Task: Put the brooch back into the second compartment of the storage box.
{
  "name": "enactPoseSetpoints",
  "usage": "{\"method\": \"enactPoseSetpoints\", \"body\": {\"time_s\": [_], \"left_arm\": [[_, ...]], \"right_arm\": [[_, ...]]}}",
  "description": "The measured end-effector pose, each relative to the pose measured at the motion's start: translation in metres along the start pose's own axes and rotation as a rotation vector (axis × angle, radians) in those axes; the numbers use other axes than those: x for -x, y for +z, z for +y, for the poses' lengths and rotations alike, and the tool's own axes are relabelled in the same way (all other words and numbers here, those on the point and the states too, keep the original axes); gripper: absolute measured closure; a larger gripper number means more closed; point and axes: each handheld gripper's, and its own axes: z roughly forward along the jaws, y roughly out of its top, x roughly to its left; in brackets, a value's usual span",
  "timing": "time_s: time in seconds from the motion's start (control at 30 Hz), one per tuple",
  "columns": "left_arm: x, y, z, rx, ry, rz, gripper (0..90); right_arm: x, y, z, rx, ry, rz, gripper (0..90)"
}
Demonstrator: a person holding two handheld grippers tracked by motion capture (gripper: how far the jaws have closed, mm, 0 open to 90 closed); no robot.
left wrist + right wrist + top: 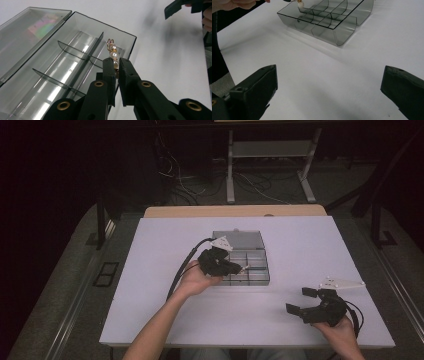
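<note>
pinching a pearl earring over the organizer box, left hand-held gripper.

The left gripper sits near the middle of the high view, jaws pinched almost together and pointing toward 3 o'clock. The right gripper rests at 4 o'clock, jaws spread wide, aimed toward 10 o'clock.

Pearl trinket's lower end between jaws

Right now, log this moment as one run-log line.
left claw: shut on pearl earring | earring over open compartment box | right claw: open, holding nothing, above white table
</note>
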Motion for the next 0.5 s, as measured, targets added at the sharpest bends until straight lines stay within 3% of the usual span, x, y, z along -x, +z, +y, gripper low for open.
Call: {"method": "enactPoseSetpoints", "body": {"time_s": [0.5], "left_arm": [[-0.014,0.019,-0.010,-0.046,-0.030,0.008,83.1]], "right_arm": [[0.001,-0.002,0.000,0.004,-0.001,0.000,0.6]]}}
